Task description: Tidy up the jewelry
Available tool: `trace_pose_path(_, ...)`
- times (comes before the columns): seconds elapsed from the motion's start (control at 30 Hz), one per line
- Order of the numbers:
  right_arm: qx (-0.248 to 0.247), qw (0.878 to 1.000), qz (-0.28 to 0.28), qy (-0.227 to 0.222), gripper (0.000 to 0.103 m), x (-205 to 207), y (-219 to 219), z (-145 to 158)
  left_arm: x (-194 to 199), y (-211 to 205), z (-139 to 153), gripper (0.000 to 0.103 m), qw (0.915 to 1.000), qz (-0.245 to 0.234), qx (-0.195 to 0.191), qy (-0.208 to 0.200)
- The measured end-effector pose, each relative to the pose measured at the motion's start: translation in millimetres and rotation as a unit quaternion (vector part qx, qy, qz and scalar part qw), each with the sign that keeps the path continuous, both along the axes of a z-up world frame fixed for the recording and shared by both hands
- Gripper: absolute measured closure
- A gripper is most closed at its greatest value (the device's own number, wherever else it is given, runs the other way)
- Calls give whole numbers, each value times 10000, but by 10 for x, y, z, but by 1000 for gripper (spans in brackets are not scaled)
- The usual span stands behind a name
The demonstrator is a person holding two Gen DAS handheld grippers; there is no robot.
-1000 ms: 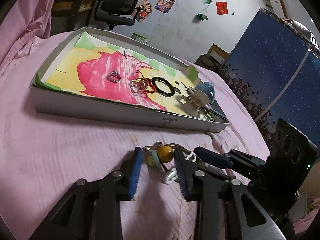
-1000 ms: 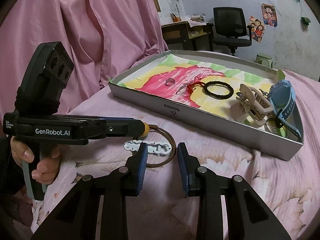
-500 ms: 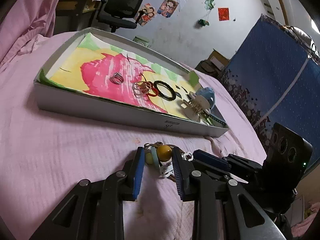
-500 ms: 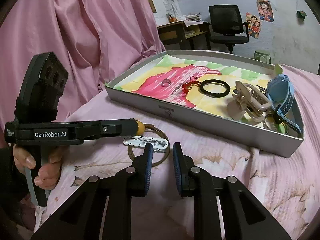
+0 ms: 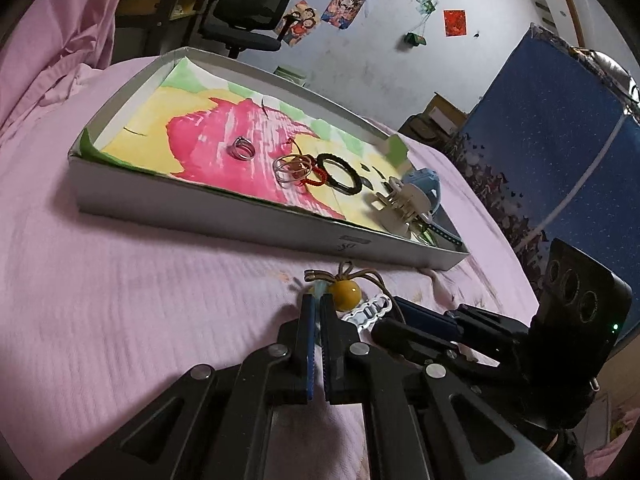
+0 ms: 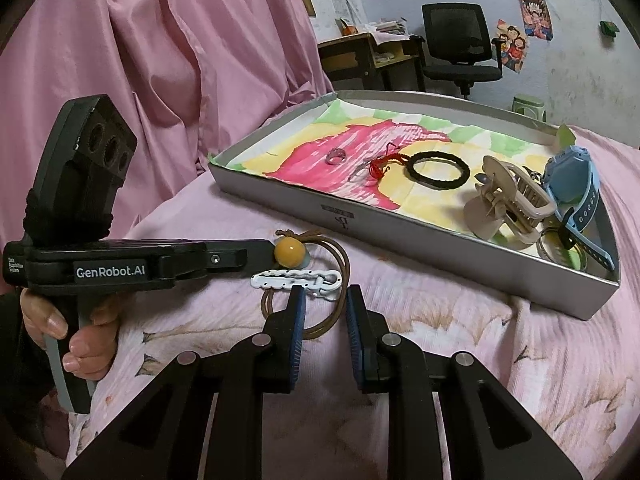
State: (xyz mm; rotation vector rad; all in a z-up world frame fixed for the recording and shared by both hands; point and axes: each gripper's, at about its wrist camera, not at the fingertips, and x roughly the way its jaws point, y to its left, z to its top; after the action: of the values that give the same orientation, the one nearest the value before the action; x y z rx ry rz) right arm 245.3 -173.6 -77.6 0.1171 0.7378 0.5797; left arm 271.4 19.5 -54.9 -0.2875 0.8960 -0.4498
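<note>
A brown cord necklace (image 6: 345, 264) with a yellow bead (image 5: 345, 291) (image 6: 289, 250) and a pale bead lies on the pink bedspread in front of the grey tray (image 5: 200, 208) (image 6: 400, 226). My left gripper (image 5: 317, 300) (image 6: 260, 254) is shut on the pale bead, the yellow bead just right of its fingers. A white clip (image 5: 370, 312) (image 6: 296, 278) lies across the cord. My right gripper (image 6: 325, 300) (image 5: 394, 318) stands open just behind the clip, its left fingertip at the clip's edge.
The tray holds a silver ring (image 5: 242, 148), wire rings (image 5: 292, 168), a black bracelet (image 6: 436, 170), a beige hair claw (image 6: 508, 204) and a blue watch (image 6: 576, 184). A hand (image 6: 76, 328) holds the left gripper's handle. A pink curtain hangs on the left.
My left gripper has shut on the necklace's pale bead. The right gripper has narrowed its jaws and moved up close to the white clip.
</note>
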Motion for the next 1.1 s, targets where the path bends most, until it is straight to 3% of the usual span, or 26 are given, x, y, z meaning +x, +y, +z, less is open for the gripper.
trace_pose_path(0.17,41,10000,-46,-23,85,9,-4,4,15,9,-20,102,10000,74,32,24)
trace_pose_path(0.33,158,9998,-90,-47,85,6,-51,4,-65,69,34,102,9994,277,32,-208)
trace_pose_path(0.5,148,9998,-39,-87,85,0,-26,8,-78,193,36,102,9984,501,-157,-211)
trace_pose_path(0.77,198,9986,-453,-182,84,-37,-146,44,-30,94,84,101,9993,146,-280,-215)
trace_pose_path(1.1,63,9985,-537,-124,84,-44,-162,57,93,-117,134,84,9997,-211,-73,-138)
